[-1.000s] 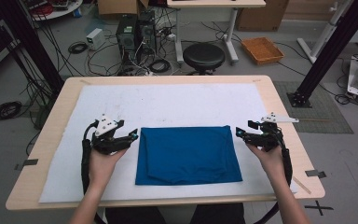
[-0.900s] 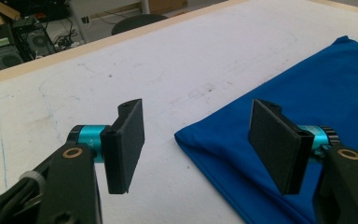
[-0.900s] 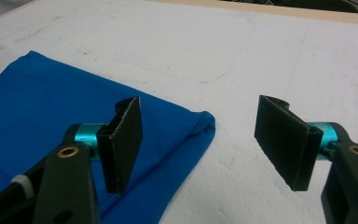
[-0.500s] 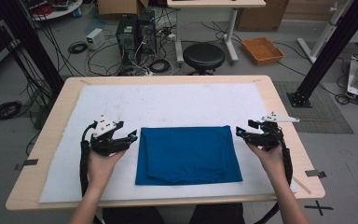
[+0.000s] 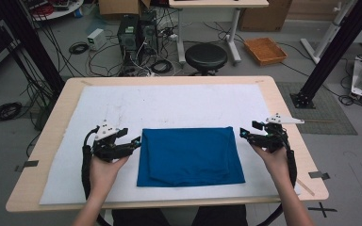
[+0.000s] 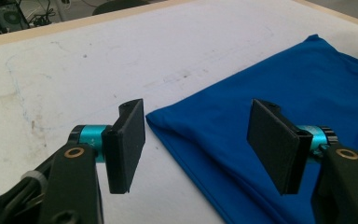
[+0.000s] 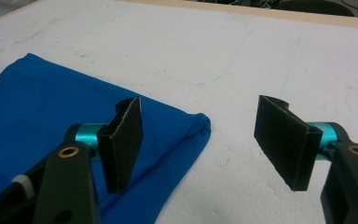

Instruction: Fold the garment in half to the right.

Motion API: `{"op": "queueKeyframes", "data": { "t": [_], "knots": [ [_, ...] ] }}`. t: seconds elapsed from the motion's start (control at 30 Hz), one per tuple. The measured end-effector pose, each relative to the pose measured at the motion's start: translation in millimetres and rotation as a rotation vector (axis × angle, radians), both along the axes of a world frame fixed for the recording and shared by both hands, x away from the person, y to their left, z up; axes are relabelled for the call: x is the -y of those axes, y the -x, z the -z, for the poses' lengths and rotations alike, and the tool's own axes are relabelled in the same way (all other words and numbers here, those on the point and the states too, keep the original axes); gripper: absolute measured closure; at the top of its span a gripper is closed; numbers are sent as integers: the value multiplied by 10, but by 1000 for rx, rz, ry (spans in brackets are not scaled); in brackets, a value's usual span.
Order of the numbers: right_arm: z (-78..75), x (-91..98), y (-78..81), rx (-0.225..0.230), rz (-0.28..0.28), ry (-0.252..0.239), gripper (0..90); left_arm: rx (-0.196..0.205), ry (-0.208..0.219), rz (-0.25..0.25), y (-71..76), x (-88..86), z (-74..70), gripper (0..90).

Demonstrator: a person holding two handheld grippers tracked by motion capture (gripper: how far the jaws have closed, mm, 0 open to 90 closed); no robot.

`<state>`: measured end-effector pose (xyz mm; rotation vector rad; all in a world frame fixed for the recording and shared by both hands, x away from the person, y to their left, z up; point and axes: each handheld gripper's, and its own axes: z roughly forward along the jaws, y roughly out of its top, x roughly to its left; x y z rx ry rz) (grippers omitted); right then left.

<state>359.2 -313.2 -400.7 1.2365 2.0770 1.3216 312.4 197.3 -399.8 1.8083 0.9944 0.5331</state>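
A folded blue cloth [image 5: 190, 156] lies flat on the white mat [image 5: 169, 106], near the table's front edge. My left gripper [image 5: 136, 141] is just off the cloth's left edge, jaws open and empty. In the left gripper view the cloth's far left corner [image 6: 154, 119] lies between the black pads [image 6: 127, 144]. My right gripper [image 5: 243, 133] hovers at the cloth's far right corner, open with nothing held. In the right gripper view that corner [image 7: 200, 126] sits between the pads [image 7: 121, 142].
The wooden table [image 5: 56, 110] borders the mat on all sides. Bare mat stretches behind the cloth. Beyond the table stand a black stool [image 5: 206, 56], computer cases [image 5: 134, 33] with cables, and an orange tray [image 5: 265, 50] on the floor.
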Motion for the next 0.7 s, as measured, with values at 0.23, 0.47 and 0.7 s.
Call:
{"op": "queueKeyframes", "data": {
  "t": [0.23,0.47,0.7],
  "knots": [
    [18,12,49,2,-2,13,328,-78,67,-6,260,-49,128,370],
    [36,48,81,8,1,30,337,-147,111,-31,485,-110,314,373],
    [48,28,67,14,-4,36,337,-197,121,-48,515,-40,422,385]
  ]
}}
